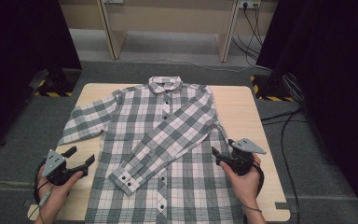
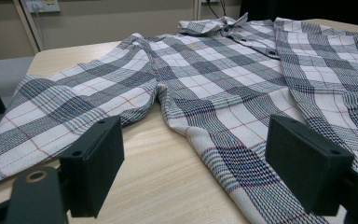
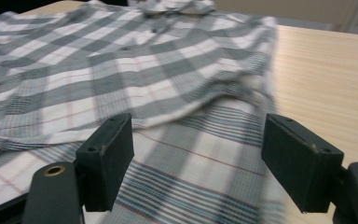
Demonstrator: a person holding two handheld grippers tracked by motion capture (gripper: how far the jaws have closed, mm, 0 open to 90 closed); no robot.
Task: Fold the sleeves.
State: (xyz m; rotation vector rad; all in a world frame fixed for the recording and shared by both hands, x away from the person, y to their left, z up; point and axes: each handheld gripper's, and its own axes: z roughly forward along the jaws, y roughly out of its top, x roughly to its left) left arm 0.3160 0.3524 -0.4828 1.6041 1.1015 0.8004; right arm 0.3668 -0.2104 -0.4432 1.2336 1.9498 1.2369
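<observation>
The plaid shirt (image 1: 168, 140) lies between the left tool (image 1: 81, 156) and right tool (image 1: 220, 156) (both gaping, empty).

High view: above the near table (image 1: 242, 100) edge, facing forward and down, whole plaid shirt (image 1: 168, 140) in frame. Left gripper view: low at the table's left side, close, looking across the shirt's spread sleeve. Right gripper view: low over its right flank. All share the shirt.
</observation>
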